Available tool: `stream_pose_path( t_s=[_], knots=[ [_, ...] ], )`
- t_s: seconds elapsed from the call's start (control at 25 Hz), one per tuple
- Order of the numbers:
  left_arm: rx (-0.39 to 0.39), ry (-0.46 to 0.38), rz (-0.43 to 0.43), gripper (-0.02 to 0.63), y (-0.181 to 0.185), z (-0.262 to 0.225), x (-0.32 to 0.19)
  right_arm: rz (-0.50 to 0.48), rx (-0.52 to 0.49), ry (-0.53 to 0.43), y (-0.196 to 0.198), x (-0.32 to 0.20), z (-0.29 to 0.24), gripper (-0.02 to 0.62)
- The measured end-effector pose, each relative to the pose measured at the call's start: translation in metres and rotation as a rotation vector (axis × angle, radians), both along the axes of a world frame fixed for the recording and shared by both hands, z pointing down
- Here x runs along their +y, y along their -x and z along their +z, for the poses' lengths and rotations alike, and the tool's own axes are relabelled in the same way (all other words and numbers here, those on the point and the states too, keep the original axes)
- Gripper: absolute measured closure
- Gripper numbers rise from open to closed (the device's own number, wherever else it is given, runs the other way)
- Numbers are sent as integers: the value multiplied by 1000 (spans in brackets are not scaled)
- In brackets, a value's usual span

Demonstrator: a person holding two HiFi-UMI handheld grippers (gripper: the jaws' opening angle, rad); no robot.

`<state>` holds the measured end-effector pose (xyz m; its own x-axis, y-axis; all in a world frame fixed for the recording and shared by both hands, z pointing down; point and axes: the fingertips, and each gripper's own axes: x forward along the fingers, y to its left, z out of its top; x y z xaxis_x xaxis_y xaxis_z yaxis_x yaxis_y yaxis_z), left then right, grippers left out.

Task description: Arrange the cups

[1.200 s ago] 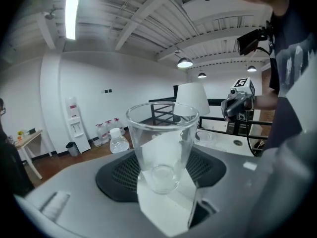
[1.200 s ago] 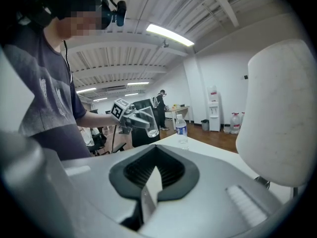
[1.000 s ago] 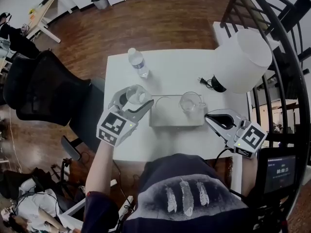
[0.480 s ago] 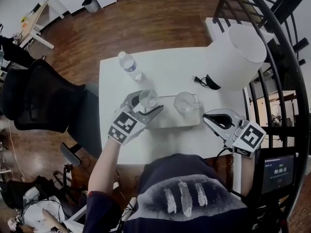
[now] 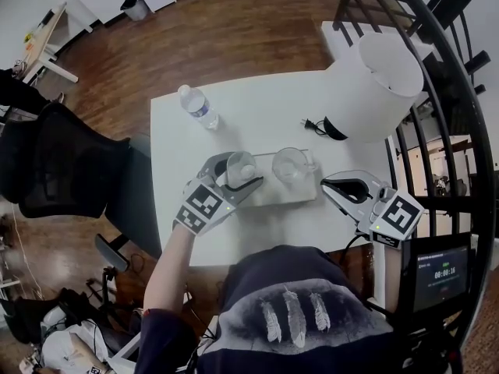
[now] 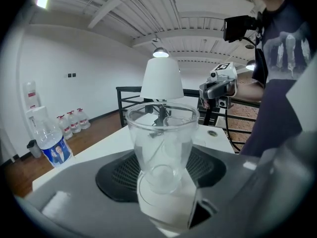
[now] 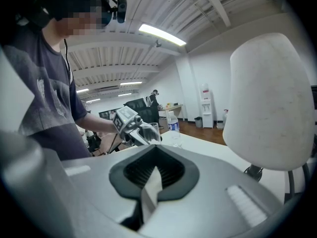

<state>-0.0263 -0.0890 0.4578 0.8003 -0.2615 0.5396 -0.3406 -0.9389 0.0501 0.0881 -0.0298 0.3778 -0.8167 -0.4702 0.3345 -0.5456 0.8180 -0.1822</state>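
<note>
**Cup held at the tray's left end**

The left gripper (image 5: 234, 176) is clamped on a clear cup (image 5: 240, 165), which is upright at the left end of the tray (image 5: 277, 192) (whether it touches the tray cannot be told). A second clear cup (image 5: 290, 164) stands on the tray's right half. The right gripper (image 5: 334, 187) sits just right of the tray, its jaws pressed together on nothing. A water bottle (image 5: 198, 106) stands beyond the tray's left end, and a lamp (image 5: 374, 76) beyond its right.

Wooden floor (image 5: 257, 22), white table (image 5: 257, 107)
</note>
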Motion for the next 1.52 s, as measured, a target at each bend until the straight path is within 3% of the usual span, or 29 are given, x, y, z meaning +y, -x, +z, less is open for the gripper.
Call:
stream_pose_path(
  t_s=[0.4,0.84,0.96,1.2,1.52],
  knots=[
    [-16,20,31,327,-4,26,5,14,9,10,-6,0,6,592],
    [20,-36,37,322,-5,24,5,-19,18,25,5,-2,5,592],
    [29,-19,33,318,-6,26,5,-24,29,21,4,-1,8,592],
    [60,-17,-1,274,-9,22,2,-17,27,28,2,2,7,592],
    [174,-11,-41,176,0,-16,3,-7,31,16,3,3,8,592]
  ],
)
